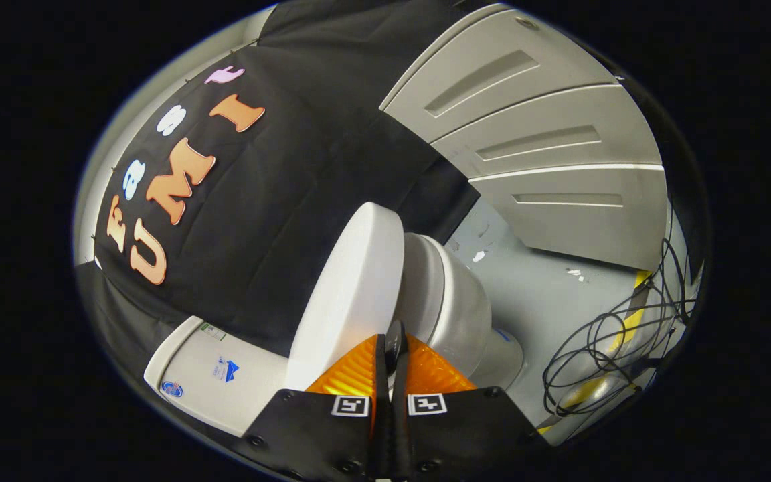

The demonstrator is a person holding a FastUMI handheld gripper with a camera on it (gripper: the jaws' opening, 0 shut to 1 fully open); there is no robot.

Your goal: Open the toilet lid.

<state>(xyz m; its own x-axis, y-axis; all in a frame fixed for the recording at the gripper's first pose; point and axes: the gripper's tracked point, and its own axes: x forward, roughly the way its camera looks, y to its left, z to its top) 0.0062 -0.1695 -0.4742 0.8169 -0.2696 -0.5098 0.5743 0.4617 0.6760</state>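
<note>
Both fingers (359,371) of my gripper (391,348) sit pressed together, pinching the edge of the toilet lid (352,294), which stands half raised just ahead, bowl (456,308) beyond it.

Pretty even indoor light here, bright on the white toilet lid (352,294) and grey floor (546,288). Heavy fisheye bend curves the cabinet doors (546,147). Everything's sharp; hand-held gripper (392,348) fingers pressed together, slightly soft up close.
</note>
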